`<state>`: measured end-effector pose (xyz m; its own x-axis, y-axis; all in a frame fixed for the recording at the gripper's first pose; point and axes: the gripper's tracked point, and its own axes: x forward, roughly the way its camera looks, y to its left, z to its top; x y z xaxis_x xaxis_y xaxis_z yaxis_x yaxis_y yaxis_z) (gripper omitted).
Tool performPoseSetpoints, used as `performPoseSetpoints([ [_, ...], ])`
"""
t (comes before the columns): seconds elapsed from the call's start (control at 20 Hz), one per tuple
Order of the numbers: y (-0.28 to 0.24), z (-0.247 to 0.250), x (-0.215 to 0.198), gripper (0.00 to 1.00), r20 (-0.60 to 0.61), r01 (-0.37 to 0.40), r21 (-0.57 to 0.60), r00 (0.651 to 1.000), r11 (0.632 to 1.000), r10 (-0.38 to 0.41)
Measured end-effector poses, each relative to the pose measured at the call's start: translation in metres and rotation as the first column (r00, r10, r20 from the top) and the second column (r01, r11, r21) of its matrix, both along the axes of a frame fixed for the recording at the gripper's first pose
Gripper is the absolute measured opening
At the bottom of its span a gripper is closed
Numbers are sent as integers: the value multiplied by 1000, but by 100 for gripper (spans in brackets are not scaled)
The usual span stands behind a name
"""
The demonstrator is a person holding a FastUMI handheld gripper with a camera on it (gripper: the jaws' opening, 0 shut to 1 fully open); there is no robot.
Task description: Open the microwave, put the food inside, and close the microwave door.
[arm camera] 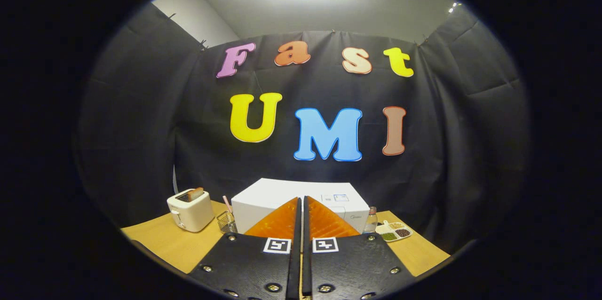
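White microwave (301, 196) sits on the wooden tabletop (164, 239) just beyond the fingers (301, 215), which are pressed together and hold nothing; door side is hidden behind them. Toaster (190, 209) near its left, sectioned food dish (394, 232) near its right. Suggest spreading the fingers, then approaching low to find the door edge.

toaster (190, 209): cream, bread in the slot, 9 o'clock side of the table (160, 241)
wire basket (226, 221): just right of it
bottle (371, 220): 3 o'clock side
snack tray (394, 231): beside the bottle
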<state>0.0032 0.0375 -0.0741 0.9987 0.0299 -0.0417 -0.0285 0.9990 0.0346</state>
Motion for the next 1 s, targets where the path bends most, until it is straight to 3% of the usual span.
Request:
performPoseSetpoints([
  [0.15, -10, 34, -19, 4, 56, 54, -6, 997, 999, -54],
  [0.2, -16, 41, -22, 12, 66, 85, -10, 994, 996, -84],
  [0.3, -23, 49, -24, 42, 77, 126, -8, 989, 992, -125],
  [0.35, -21, 50, -23, 51, 71, 117, -2, 991, 993, -116],
  [0.4, -19, 52, -23, 70, 65, 105, 3, 992, 994, -105],
  [0.5, -25, 52, -16, 95, 58, 111, 11, 992, 994, -111],
  [0.75, -20, 32, -1, 98, -1, 100, 12, 995, 995, -100],
  [1.0, -22, 29, 6, 98, 16, 115, -1, 993, 993, -115],
])
